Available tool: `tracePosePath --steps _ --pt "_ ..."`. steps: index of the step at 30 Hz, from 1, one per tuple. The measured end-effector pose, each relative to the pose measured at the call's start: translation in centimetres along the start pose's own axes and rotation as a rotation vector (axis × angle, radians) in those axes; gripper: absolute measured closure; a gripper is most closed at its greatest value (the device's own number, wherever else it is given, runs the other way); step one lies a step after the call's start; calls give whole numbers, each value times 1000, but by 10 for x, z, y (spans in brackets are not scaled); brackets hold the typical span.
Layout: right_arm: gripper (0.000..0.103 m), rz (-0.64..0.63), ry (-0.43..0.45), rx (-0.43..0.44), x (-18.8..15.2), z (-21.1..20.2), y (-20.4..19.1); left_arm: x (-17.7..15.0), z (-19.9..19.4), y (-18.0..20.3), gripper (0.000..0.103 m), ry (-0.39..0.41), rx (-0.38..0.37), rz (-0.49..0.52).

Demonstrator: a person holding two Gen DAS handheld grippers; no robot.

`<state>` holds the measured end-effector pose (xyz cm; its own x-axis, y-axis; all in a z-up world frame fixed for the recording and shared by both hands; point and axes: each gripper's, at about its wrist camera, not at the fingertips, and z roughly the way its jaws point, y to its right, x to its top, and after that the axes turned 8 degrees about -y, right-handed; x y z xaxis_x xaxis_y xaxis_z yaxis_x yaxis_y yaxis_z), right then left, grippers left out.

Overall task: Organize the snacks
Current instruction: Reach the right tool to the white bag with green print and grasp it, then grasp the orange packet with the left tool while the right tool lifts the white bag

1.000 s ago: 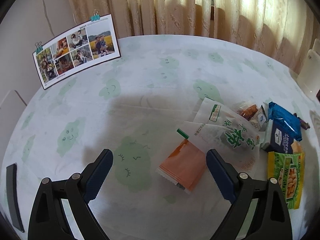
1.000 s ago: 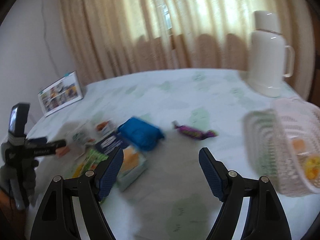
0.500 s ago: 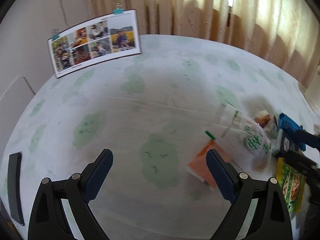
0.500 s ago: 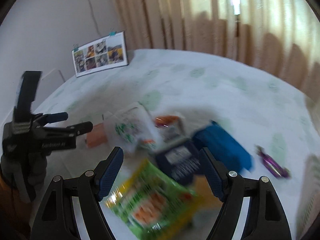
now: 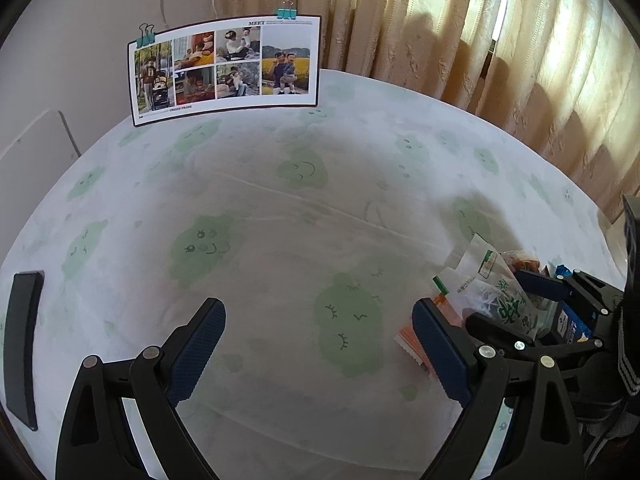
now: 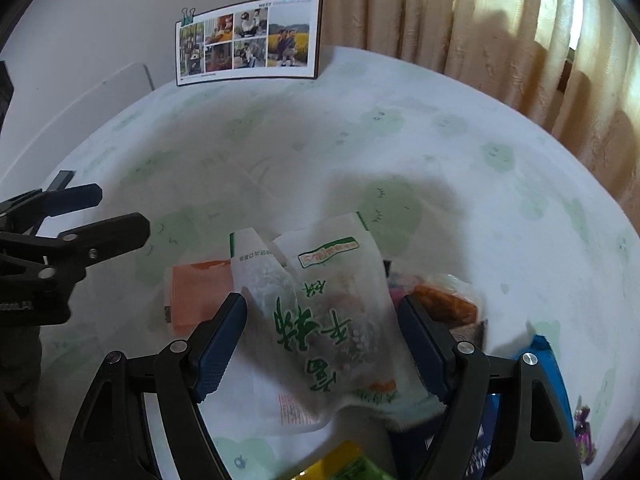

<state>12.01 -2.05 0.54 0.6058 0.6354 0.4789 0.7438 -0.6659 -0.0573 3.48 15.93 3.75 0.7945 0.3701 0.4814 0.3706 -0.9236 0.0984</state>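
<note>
The right claw (image 6: 322, 344) is spread wide, and a white packet with green lettering (image 6: 332, 320) is seen between its fingers, though no grip on it is made. An orange packet (image 6: 198, 294) lies just beside the white one, partly under it. A reddish snack bag (image 6: 444, 302), a blue packet (image 6: 550, 364) and a purple candy (image 6: 582, 420) are gathered to the right. The left claw (image 5: 318, 346) is likewise spread wide, held over bare table (image 5: 280, 208) with nothing between its fingers. A photo card (image 5: 226, 68) is stood at the far edge.
</note>
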Motion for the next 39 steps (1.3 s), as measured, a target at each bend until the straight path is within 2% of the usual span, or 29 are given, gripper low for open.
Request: tracePosePath --steps 5,10,13,19,26,32,39 --pt "26 15 -15 24 0 1 4 0 1 2 10 -3 0 6" --pt "53 12 -2 -7 -6 -4 -2 0 4 3 10 -11 8 17" --pt "57 34 16 7 -13 -8 -3 0 6 4 10 -12 11 23" --pt "58 107 102 34 -28 -33 1 -3 4 15 10 20 5 77" --pt "58 249 229 59 -51 -75 27 -6 11 46 10 37 -25 202" --pt "58 360 270 83 -77 -94 53 -4 17 67 10 64 -11 307" --pt "58 451 297 92 -100 -105 76 10 42 84 10 2 1 375"
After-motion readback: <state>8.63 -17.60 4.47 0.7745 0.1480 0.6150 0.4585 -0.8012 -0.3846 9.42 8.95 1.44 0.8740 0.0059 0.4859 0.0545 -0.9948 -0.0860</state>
